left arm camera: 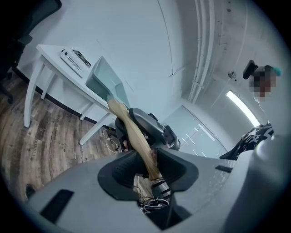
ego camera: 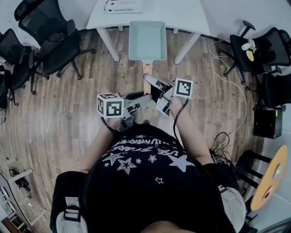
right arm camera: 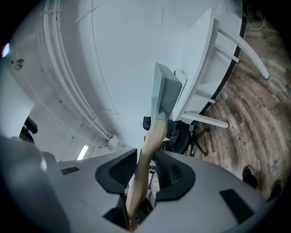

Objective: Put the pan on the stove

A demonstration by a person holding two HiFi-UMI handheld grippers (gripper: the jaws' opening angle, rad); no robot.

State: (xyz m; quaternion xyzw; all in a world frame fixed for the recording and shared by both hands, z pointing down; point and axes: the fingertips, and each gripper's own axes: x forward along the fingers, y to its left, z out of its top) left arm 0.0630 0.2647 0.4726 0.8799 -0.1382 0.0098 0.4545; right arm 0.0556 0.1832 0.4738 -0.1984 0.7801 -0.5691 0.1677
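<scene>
A square pale-green pan [ego camera: 147,41] with a wooden handle [ego camera: 148,69] hangs in the air in front of a white table [ego camera: 182,13]. Both grippers clamp the handle. My left gripper [ego camera: 143,97] grips it nearer my body, and my right gripper [ego camera: 153,82] grips it just ahead. In the left gripper view the handle [left arm camera: 136,136] runs between the jaws of the left gripper [left arm camera: 148,164] up to the pan [left arm camera: 102,82]. The handle [right arm camera: 148,150] does the same between the jaws of the right gripper [right arm camera: 144,170] in the right gripper view. A flat white stove [ego camera: 122,5] lies on the table.
Black office chairs stand at the left [ego camera: 43,38] and the right [ego camera: 266,50]. White cables [ego camera: 227,86] trail over the wooden floor. A black box [ego camera: 266,122] and a round yellow table [ego camera: 272,177] are at the right.
</scene>
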